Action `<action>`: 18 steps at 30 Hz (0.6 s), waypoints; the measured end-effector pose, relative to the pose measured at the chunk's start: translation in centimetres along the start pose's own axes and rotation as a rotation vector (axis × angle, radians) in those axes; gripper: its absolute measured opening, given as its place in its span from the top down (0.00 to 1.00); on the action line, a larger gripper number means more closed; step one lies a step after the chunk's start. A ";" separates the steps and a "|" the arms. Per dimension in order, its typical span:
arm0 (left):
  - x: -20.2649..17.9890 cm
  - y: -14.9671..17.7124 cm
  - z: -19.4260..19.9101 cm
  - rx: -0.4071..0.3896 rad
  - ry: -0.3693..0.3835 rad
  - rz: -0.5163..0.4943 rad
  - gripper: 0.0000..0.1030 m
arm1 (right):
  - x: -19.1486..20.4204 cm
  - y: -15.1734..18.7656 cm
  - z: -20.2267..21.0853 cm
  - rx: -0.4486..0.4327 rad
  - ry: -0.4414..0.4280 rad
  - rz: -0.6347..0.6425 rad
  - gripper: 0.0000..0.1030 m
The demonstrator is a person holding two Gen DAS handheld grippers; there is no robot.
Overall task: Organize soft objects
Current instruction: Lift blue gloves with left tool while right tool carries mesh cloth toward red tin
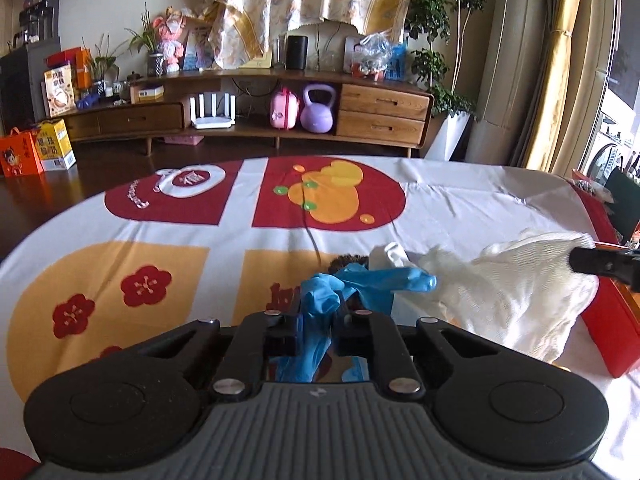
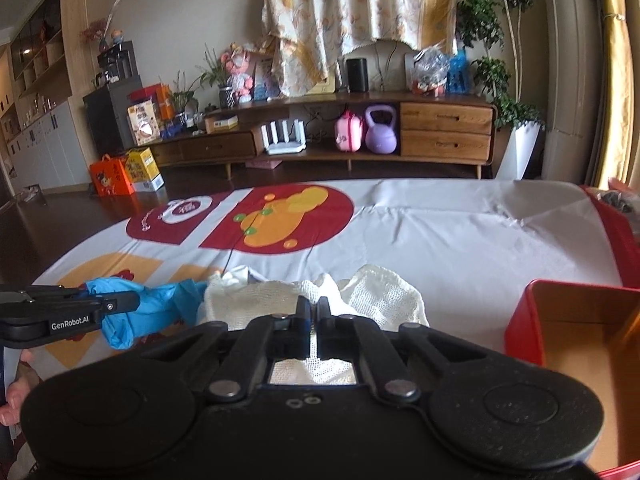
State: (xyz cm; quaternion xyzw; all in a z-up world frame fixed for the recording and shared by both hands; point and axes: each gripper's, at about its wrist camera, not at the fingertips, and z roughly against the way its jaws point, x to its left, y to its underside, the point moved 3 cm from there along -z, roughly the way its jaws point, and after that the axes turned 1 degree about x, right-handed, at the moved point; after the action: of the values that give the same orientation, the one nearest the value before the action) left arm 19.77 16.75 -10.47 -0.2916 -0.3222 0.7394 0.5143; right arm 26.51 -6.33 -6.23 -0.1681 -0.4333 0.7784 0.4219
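Observation:
My left gripper (image 1: 319, 312) is shut on a blue rubber glove (image 1: 360, 286) and holds it just above the printed tablecloth; it also shows at the left of the right wrist view (image 2: 120, 302), with the blue glove (image 2: 160, 308) hanging from it. My right gripper (image 2: 314, 308) is shut on a white knitted glove (image 2: 376, 296); in the left wrist view the white glove (image 1: 516, 296) hangs from the right gripper's fingers (image 1: 592, 260). A small white plastic piece (image 1: 390, 254) lies behind the gloves.
An open red box (image 2: 576, 332) with an orange inside stands on the table to the right, also in the left wrist view (image 1: 612, 320). The tablecloth (image 2: 440, 236) covers the table. A wooden TV cabinet (image 1: 280, 108) stands beyond the table's far edge.

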 end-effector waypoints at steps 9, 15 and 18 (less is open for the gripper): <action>-0.5 -2.1 3.0 -0.037 0.009 -0.018 0.88 | -1.6 -2.1 4.4 -0.071 0.001 -0.040 0.98; -1.5 -3.9 5.7 -0.075 0.053 -0.026 0.89 | -2.7 -2.9 7.7 -0.104 0.012 -0.049 0.98; -2.4 -4.8 6.9 -0.087 0.087 -0.028 0.89 | -3.5 -3.4 9.3 -0.122 0.027 -0.058 0.98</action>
State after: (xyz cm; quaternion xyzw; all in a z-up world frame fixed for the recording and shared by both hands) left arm 17.97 14.51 -2.17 -0.3408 -0.3352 0.7043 0.5248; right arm 24.47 -13.24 1.46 -0.1913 -0.4787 0.7358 0.4390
